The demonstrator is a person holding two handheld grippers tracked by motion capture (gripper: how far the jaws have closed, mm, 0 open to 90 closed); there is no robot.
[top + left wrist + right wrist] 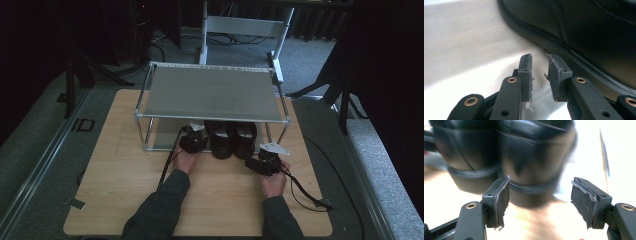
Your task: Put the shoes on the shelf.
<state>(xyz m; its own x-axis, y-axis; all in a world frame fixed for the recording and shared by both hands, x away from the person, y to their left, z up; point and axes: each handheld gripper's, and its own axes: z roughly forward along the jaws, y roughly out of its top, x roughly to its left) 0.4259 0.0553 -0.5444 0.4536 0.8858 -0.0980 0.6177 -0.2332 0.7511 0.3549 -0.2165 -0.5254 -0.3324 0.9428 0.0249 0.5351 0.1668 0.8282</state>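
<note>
Pair of black shoes (231,139) side by side on wooden table (125,175) under metal rack (212,92); left gripper (540,75) slightly parted beside left shoe's sole, empty; right gripper (540,202) spread wide, short of right shoe's heel.

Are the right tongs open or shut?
Open: the right tongs stand wide apart, nothing between the pads, the shoes just ahead.
</note>
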